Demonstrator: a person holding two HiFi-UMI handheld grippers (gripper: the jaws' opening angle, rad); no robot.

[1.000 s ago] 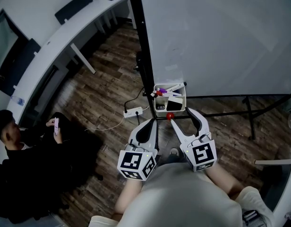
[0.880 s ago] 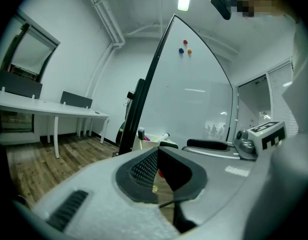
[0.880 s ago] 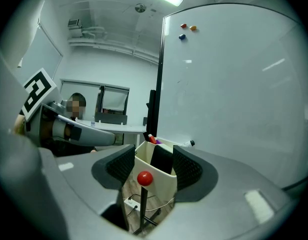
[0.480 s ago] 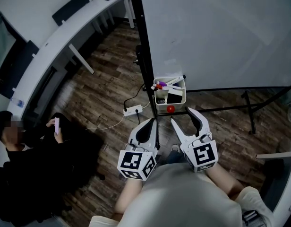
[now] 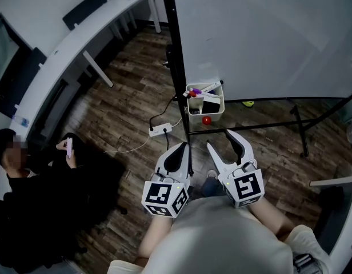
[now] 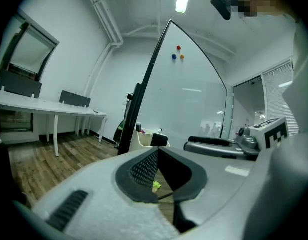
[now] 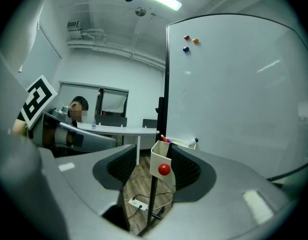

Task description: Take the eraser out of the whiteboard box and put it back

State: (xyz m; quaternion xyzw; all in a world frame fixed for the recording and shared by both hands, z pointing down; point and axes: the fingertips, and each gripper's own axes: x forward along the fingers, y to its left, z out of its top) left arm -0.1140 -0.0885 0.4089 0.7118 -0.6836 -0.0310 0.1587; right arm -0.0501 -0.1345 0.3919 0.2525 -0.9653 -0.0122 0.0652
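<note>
Office: whiteboard (image 5: 267, 39), long desk (image 5: 67, 50).

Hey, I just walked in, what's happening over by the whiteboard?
A person faces the whiteboard with a tool in each hand. Neither has reached the white box at the board's lower corner, where a dark block, probably the eraser, sits among markers. The right tool is open and empty. Its jaws have just been closing a little, and the box is lined up ahead of it. The left tool is shut and empty. Another person sits off to the left.
</note>
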